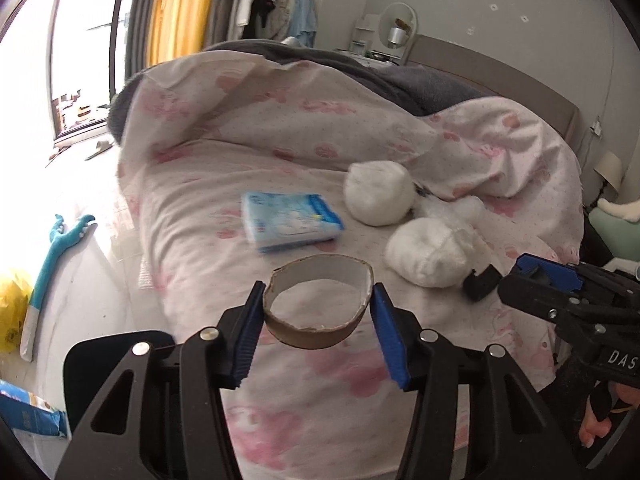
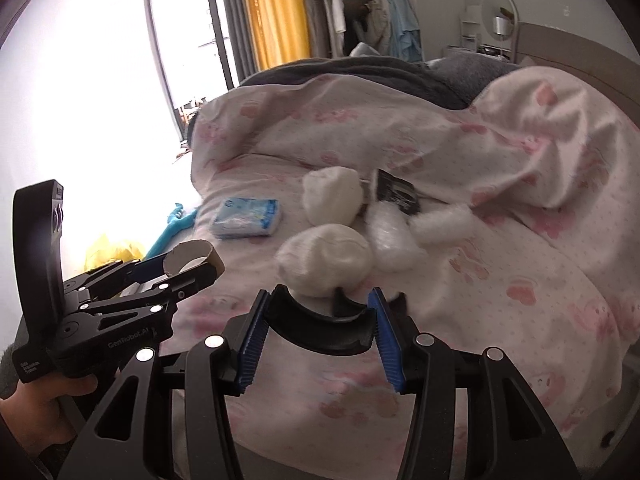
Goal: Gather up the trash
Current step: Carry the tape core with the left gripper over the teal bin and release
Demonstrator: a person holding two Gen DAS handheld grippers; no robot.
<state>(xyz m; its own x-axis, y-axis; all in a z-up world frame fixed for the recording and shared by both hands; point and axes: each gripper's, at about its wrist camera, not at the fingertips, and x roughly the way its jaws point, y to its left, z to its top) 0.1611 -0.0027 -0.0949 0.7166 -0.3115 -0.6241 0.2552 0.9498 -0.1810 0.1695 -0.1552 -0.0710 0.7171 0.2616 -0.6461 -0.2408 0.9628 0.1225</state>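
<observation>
A brown cardboard ring [image 1: 316, 332] hangs over the bed, pinched at its two sides by the blue pads of my left gripper [image 1: 318, 300]. In the right wrist view the same cardboard ring [image 2: 192, 260] sits in the left gripper [image 2: 188, 270] at the left, held up by a hand. My right gripper [image 2: 320, 320] is shut on a black curved ring [image 2: 320, 330] that spans its pads. In the left wrist view the right gripper [image 1: 510, 276] comes in from the right with that black ring [image 1: 480, 282] at its tip.
On the pink-printed bed sheet [image 1: 280, 408] lie a blue tissue pack [image 1: 292, 220], two white fluffy balls [image 1: 378, 192] [image 1: 428, 254], clear plastic wrap [image 2: 390, 240] and a black packet [image 2: 396, 190]. A yellow bag [image 1: 12, 312] and a blue plush toy [image 1: 60, 248] lie on the floor at the left.
</observation>
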